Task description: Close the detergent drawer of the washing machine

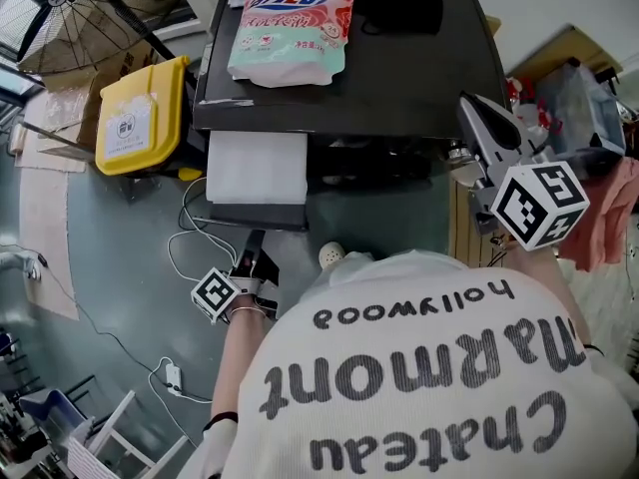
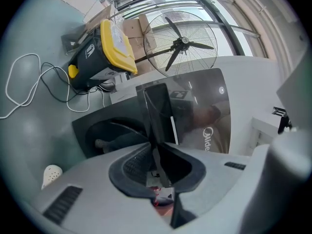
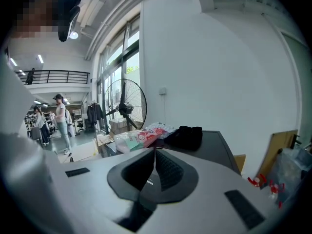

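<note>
Washing machine: the dark grey washing machine stands just in front of you.
Detergent drawer: the white plastic detergent drawer with its dark front panel is pulled out from the upper left front of the machine; it is not closed.
Left gripper: your left gripper is low, at the front of the drawer. Its jaws are only a little apart and press on the thin dark front panel between them.
Right gripper: your right gripper is in the air beside the right side of the machine. Its jaws are together, with nothing between them.
Machine top: a pink and green plastic detergent bag lies beside a black cloth.
Floor: a black bin with a yellow lid stands to the left of the machine.
</note>
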The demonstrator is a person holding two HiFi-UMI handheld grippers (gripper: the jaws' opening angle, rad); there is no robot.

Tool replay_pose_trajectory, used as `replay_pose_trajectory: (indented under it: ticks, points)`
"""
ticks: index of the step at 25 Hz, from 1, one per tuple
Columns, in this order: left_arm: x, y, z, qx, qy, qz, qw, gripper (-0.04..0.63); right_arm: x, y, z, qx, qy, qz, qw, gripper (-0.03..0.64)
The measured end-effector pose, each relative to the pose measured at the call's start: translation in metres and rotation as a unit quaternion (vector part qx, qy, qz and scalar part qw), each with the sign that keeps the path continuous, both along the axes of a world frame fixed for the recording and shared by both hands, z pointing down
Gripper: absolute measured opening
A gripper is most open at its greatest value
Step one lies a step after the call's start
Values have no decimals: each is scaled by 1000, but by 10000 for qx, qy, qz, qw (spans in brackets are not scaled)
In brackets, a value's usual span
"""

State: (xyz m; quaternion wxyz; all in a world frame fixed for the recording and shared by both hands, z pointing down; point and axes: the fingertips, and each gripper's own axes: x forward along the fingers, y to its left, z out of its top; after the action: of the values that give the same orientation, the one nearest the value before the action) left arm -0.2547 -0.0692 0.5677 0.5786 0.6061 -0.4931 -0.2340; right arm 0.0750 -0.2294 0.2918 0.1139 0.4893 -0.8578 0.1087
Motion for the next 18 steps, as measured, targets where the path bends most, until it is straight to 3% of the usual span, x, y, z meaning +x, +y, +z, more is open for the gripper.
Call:
replay_pose_trajectory:
  ticks: [3, 8, 18]
  points:
    - [-4, -1, 5, -83, -286, 90, 9995, 61, 4, -1, 0, 10, 10, 37, 10000, 34]
    - [1, -12, 0, 175, -258, 230, 9992, 61, 12, -1, 1, 7, 14, 144, 9999, 34]
    - [3, -24, 1, 70, -178, 201, 9996, 61, 22, 5, -2, 25, 83, 286, 9996, 34]
